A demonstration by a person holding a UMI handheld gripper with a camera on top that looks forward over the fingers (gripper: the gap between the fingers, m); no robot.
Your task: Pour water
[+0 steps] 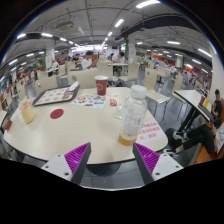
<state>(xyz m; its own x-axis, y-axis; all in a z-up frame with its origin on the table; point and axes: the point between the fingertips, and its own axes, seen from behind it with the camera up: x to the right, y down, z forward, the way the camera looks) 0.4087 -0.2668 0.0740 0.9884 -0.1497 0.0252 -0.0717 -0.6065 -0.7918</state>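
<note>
— Right, what's your gripper (112, 163) doing?

— I have it hanging above the near edge of a round table (60, 135). Its fingers are spread wide and released, nothing between them. I can see a purple pad (76, 158) on the left finger and another on the right, both bare.

— Where's the bottle?

— I see the bottle (132, 115) upright on the table, just beyond the fingers and a touch toward the right one. It's clear plastic with a white cap, and there's a band of amber liquid at its bottom. It isn't touching either finger.

— And something to pour into?

— I spot a red cup (101, 86) standing farther back, near the far side of the table, well apart from the bottle. Papers (89, 100) lie flat just in front of it. A tray (55, 95) sits off to the left, and a small red disc (57, 113) lies nearer me on that side.

— Anything around the table?

— I make out chairs (158, 100) beyond the bottle to the right, and a person (207, 128) seated at the far right. Ceiling lights run overhead in a large hall.
</note>
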